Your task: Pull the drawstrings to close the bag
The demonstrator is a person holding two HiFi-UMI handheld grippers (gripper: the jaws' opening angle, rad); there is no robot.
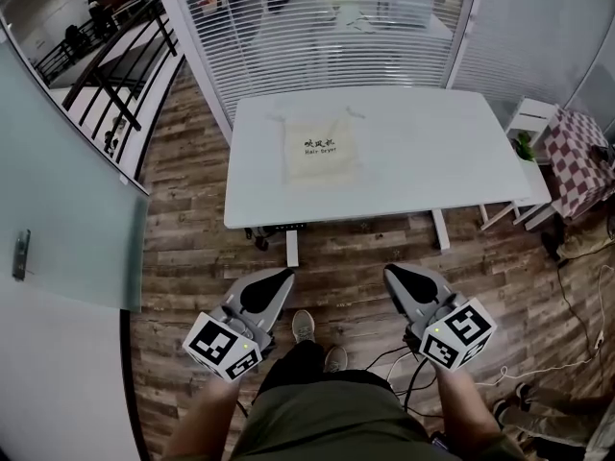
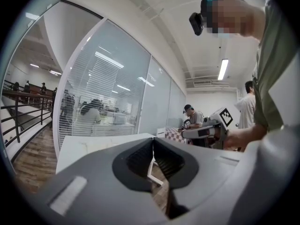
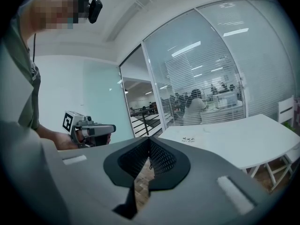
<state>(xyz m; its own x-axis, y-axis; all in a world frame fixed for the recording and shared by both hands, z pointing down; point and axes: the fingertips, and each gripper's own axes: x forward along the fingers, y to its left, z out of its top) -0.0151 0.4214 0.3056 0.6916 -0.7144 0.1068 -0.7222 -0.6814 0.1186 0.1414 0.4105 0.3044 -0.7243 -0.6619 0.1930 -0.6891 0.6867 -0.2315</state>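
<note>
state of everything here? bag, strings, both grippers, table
bag: flat on the table, top not cinched
drawstrings: slack, loose at the bag's far corners
left gripper: shut, empty, short of the table
right gripper: shut, empty, short of the table
table: upright, holds only the bag

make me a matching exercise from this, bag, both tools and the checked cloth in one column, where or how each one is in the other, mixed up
Things:
1. bag
2. left tool
3. right tool
4. checked cloth

Places and states:
a. shut and empty, low in the head view, right of the person's legs
b. lying flat on the white table
c. past the table's right end
d. shut and empty, low in the head view, left of the person's legs

Pairs: 1-b, 2-d, 3-a, 4-c
</note>
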